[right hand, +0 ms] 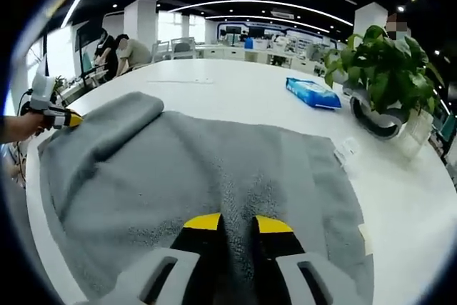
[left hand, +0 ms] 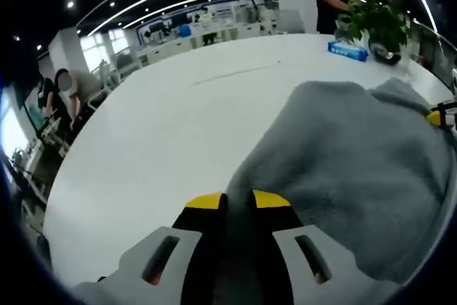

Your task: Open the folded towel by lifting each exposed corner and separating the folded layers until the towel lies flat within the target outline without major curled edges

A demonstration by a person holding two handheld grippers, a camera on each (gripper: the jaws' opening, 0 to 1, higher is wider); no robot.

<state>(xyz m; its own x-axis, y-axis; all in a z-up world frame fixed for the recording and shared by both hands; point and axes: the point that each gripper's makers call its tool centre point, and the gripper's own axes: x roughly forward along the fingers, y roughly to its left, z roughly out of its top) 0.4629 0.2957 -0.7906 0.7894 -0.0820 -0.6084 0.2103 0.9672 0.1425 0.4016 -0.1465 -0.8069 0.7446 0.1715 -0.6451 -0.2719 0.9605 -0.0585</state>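
Note:
A grey towel (right hand: 200, 176) lies on the white table (right hand: 400, 198), mostly spread out, with one layer still rolled over along its far left side. My right gripper (right hand: 238, 223) is shut on the towel's near edge, cloth pinched between its yellow-tipped jaws. In the right gripper view my left gripper (right hand: 68, 118), held by a hand, grips the far left corner. In the left gripper view the left gripper (left hand: 239, 200) is shut on a raised fold of the towel (left hand: 357, 169), which drapes to the right. The right gripper's (left hand: 437, 116) yellow tip peeks over the towel there.
A potted plant (right hand: 378, 69) and a blue packet (right hand: 313, 93) stand on the table beyond the towel. White tape marks (right hand: 348, 151) lie at the towel's right edge. People sit at desks (right hand: 118, 51) past the table; one person stands (left hand: 328, 1) by the plant (left hand: 378, 23).

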